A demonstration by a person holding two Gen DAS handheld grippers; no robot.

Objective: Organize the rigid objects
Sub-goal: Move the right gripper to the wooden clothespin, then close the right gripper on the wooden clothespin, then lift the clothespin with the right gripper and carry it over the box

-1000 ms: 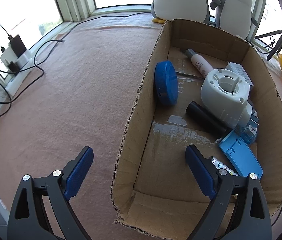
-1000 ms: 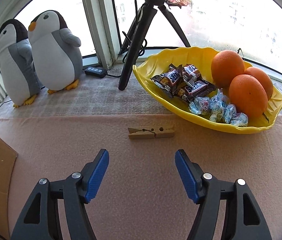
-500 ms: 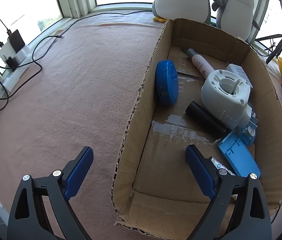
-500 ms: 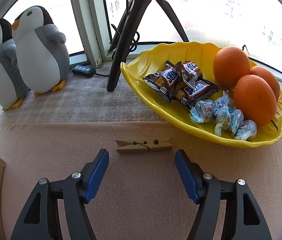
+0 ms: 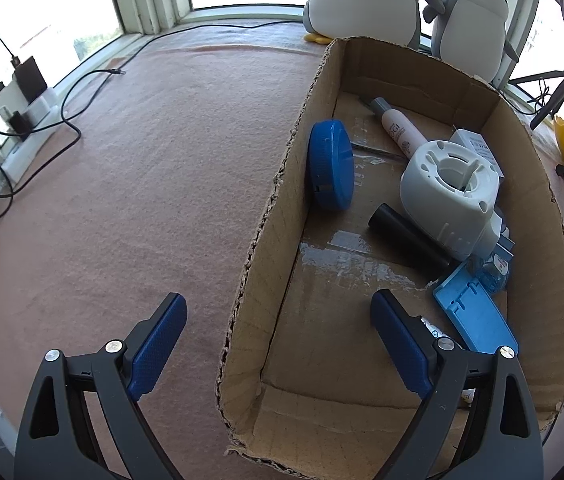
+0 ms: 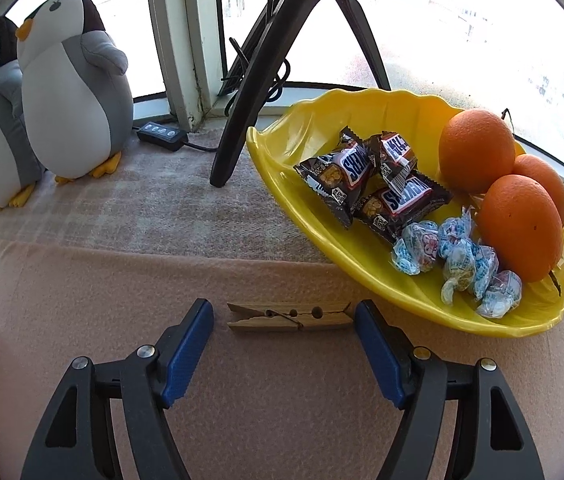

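Note:
A wooden clothespin (image 6: 290,317) lies flat on the pink cloth, crosswise between the blue pads of my right gripper (image 6: 284,312). The jaws are opening and the pads do not press on it. My left gripper (image 5: 278,308) hangs open and empty over the near left wall of a cardboard box (image 5: 266,240). Inside the box lie a blue round lid (image 5: 331,164), a white plastic housing (image 5: 448,196), a black cylinder (image 5: 406,242), a white tube (image 5: 398,128) and a light blue flat piece (image 5: 474,316).
A yellow leaf-shaped dish (image 6: 306,136) with oranges, chocolate bars and wrapped sweets sits just right of the clothespin. Behind stand a black tripod (image 6: 250,80) and two plush penguins (image 6: 78,92). Cables and a charger block (image 5: 26,92) lie at the left edge.
My right gripper has moved forward and down onto the clothespin, which now lies between its fingertips. The left gripper and the box hold their places.

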